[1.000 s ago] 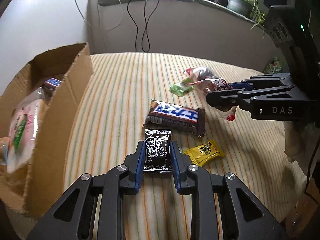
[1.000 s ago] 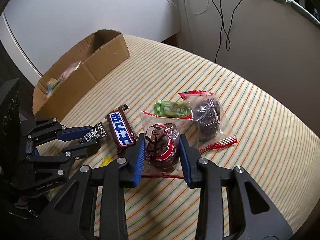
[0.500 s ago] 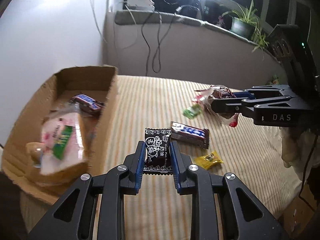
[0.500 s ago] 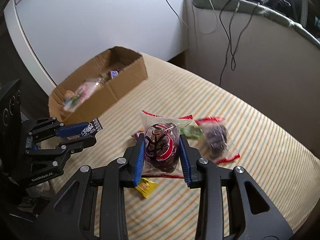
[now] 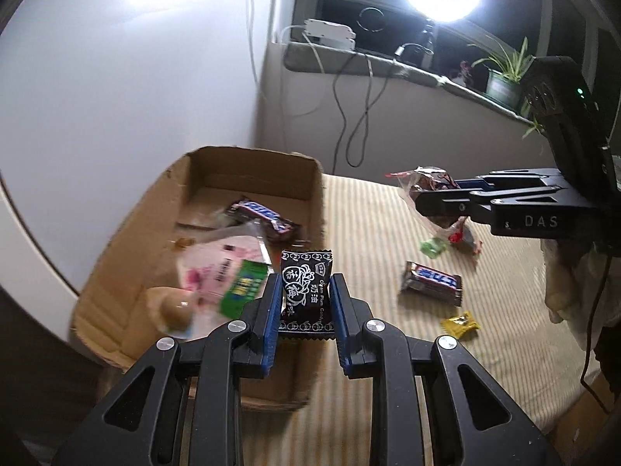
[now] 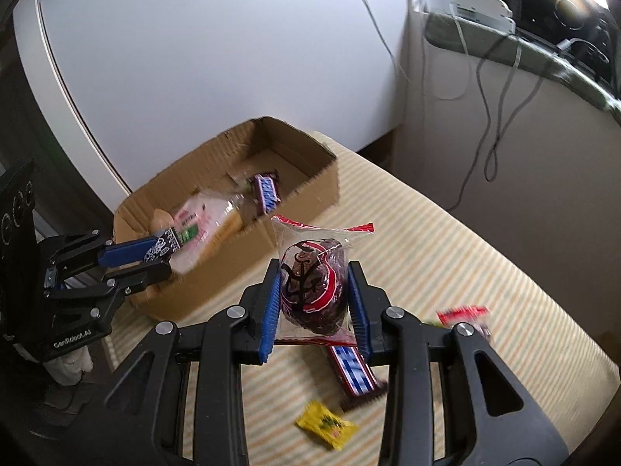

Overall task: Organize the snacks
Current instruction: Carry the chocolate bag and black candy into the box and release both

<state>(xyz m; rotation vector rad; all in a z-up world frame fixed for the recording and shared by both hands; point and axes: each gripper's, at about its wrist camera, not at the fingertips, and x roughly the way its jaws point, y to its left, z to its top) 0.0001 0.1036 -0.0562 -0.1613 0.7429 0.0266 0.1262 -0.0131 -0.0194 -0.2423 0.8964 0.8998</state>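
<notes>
My left gripper [image 5: 304, 305] is shut on a black candy packet [image 5: 306, 291] and holds it in the air at the near right edge of the cardboard box [image 5: 318, 209]. It also shows in the right wrist view [image 6: 155, 252]. My right gripper [image 6: 314, 303] is shut on a clear bag with a dark round snack [image 6: 314, 287], raised above the striped bed, right of the box [image 6: 302, 194]. The box holds a pink bread bag [image 5: 221, 268] and a Snickers bar [image 5: 264, 213].
On the striped bed [image 5: 368, 233] lie a Snickers bar [image 5: 432, 287], a yellow candy [image 5: 460, 324], a green candy [image 5: 432, 247] and another clear bag [image 5: 465, 239]. A white wall stands behind the box. Cables hang from a sill at the back.
Both grippers have lifted higher with their snacks and swung left toward the box. The black packet now hangs at the box's near right edge.
</notes>
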